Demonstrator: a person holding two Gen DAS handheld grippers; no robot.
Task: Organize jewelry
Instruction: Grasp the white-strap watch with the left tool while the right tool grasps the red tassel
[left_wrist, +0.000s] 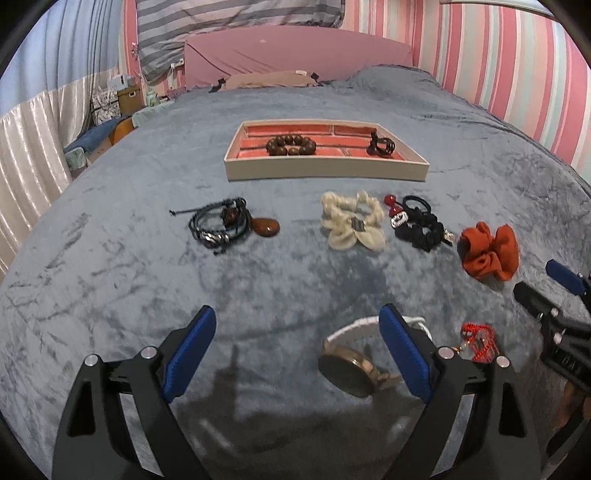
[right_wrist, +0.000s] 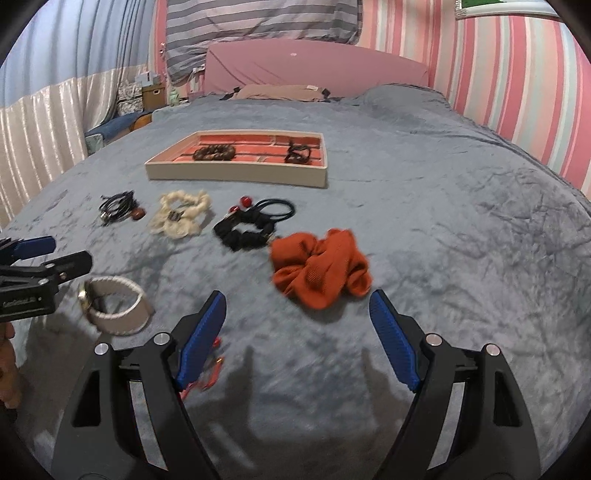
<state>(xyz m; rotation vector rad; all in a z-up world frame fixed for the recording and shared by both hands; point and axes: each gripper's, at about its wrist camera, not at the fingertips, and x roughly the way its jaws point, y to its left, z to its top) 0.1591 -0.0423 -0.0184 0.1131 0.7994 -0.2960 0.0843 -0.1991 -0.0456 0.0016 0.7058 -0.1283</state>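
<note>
The tray (left_wrist: 325, 172) serves as the reference landmark: it rests on the bedspread (left_wrist: 110, 258), toward the headboard, and already contains a wooden bead bracelet (left_wrist: 291, 144) and a dark hair claw (left_wrist: 380, 146), which suggests it is the collection point for the task. The remaining items lie in a row on the near side of the tray: a cord bracelet bundle (left_wrist: 221, 225), a cream scrunchie (left_wrist: 352, 227), a black scrunchie with hair ties (left_wrist: 421, 225) and an orange scrunchie (left_wrist: 489, 251), all apart from the tray wall. Nearer still, well apart from the tray, lie a watch (left_wrist: 351, 369) and a red beaded piece (left_wrist: 478, 341). The left gripper (left_wrist: 299, 350) is released, jaws spread wide and holding nothing; the watch lies partly between them, probably the next pick. The right gripper (right_wrist: 297, 332) is likewise released and empty, aimed just short of the orange scrunchie.
</note>
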